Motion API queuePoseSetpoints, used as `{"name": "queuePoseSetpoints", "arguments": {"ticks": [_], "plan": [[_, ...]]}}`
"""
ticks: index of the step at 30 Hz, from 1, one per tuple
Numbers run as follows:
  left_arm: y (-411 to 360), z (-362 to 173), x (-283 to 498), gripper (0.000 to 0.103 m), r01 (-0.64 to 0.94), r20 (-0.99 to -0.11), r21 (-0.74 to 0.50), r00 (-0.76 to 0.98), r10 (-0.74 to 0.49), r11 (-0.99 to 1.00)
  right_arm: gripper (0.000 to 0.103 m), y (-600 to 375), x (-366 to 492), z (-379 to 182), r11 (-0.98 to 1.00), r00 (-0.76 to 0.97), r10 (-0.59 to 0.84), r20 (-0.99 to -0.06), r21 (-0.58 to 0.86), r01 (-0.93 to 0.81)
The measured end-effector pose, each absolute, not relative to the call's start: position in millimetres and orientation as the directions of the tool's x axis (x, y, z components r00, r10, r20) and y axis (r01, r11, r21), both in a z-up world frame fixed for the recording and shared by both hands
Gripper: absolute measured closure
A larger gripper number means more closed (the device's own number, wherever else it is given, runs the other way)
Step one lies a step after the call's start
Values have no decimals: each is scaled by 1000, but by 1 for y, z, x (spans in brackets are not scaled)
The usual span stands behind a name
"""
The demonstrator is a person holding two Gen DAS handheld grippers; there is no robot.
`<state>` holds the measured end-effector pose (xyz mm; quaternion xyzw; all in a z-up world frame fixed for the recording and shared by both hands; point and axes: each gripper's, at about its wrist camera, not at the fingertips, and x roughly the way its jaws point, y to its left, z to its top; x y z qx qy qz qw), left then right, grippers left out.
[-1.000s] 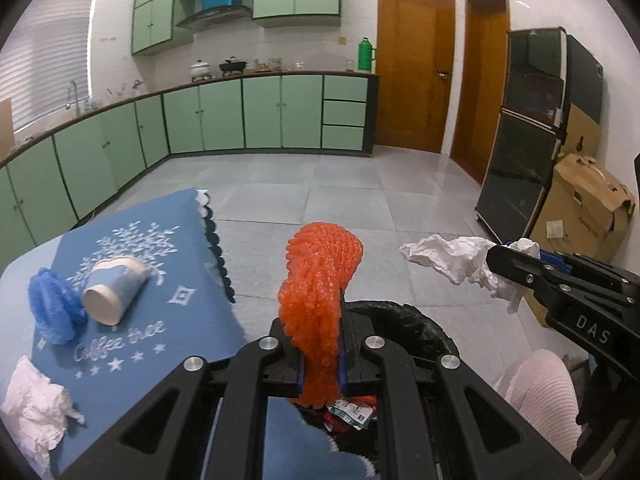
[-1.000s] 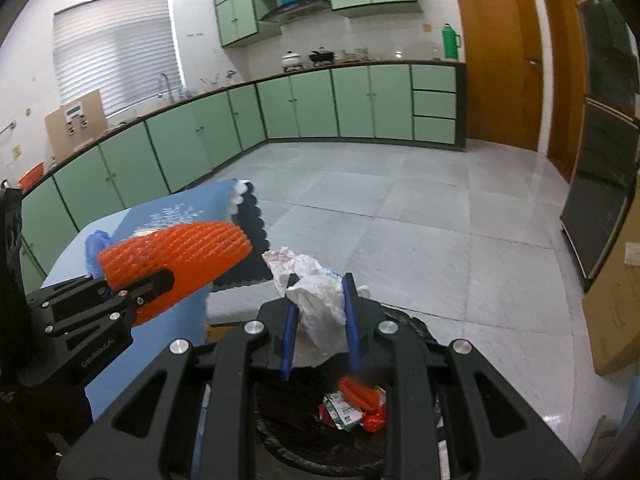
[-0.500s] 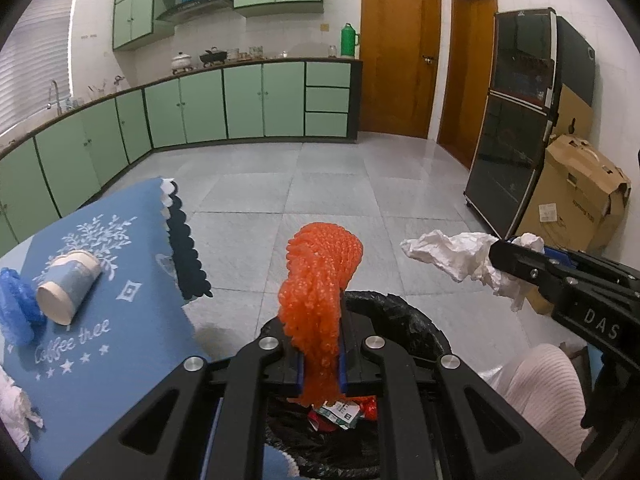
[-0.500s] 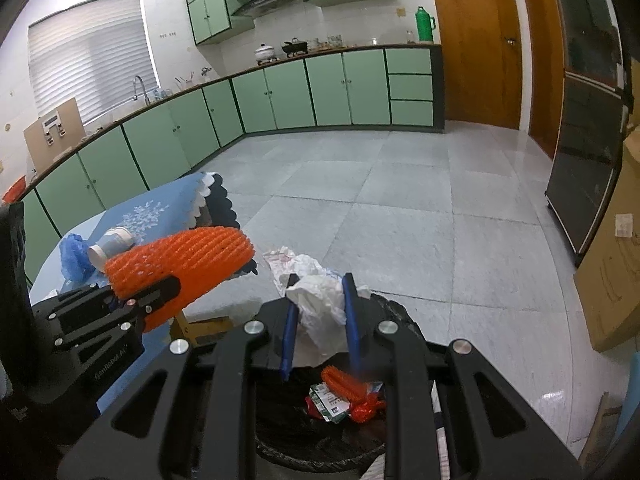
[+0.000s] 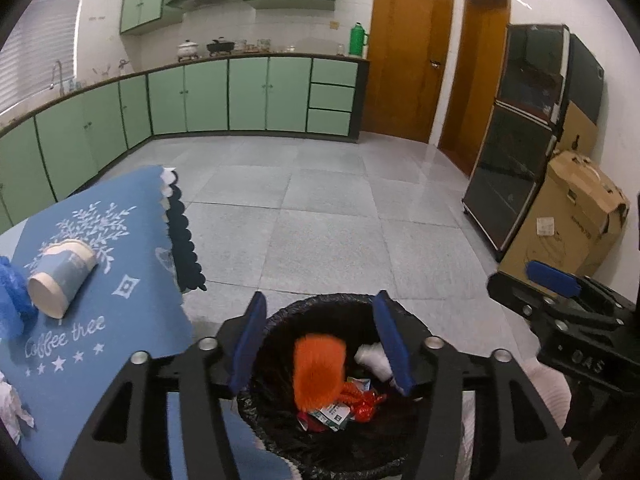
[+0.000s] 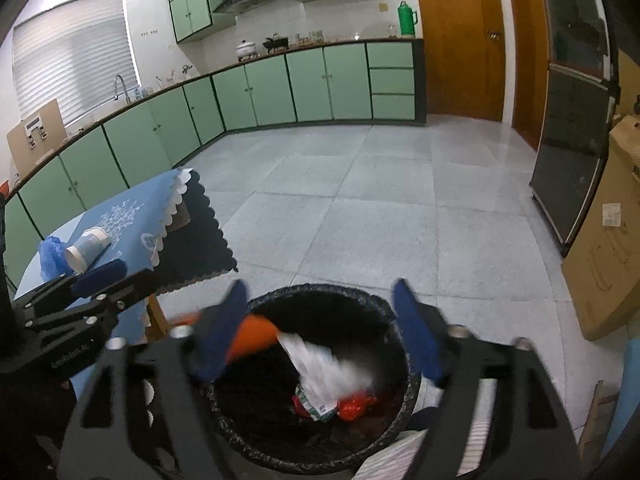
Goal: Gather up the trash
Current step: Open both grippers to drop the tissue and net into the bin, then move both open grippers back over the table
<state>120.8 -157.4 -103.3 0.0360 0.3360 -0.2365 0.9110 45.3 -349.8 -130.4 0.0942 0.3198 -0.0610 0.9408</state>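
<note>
Both jaws are opening over the bin (image 5: 280,320), nothing between them: the orange net (image 5: 319,368) and tissue (image 6: 320,368) are dropping inside. Release step. Next, I judge, is going back to the desk (image 5: 120,320) for the cup (image 5: 62,278).

1 bin (image 5: 320,308), 1 paper cup (image 5: 62,278), 2 doors (image 5: 408,64), 1 cardboard box (image 5: 568,216).

light: soft, even, indoor | glare: on floor (image 5: 420,160) near doors | blur: falling trash, right view | edges: fisheye bending, dark corners
</note>
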Motion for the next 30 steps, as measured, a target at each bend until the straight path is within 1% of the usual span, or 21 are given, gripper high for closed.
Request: {"name": "queuePoseSetpoints", "arguments": {"ticks": [5, 9, 13, 16, 22, 30], "plan": [[-142, -95, 123, 42, 428, -613, -95, 686, -392, 899, 16, -347, 44, -120, 977, 805, -52, -590, 138, 165], [-121, -85, 121, 36, 397, -594, -80, 717, -364, 914, 14, -340, 43, -108, 977, 820, -40, -570, 149, 151], [-94, -73, 116, 31, 354, -574, -66, 751, -326, 933, 13, -325, 44, -98, 981, 834, -16, -551, 153, 120], [-73, -67, 109, 29, 314, -568, -52, 772, -286, 948, 12, -309, 48, -92, 982, 839, 17, -543, 165, 87], [-20, -64, 94, 29, 202, -568, -31, 802, -184, 979, 12, -268, 59, -90, 984, 839, 106, -533, 178, -11], [66, -72, 74, 28, -4, -571, 0, 821, 3, 1000, 12, -196, 76, -87, 971, 813, 232, -534, 177, -161]]}}
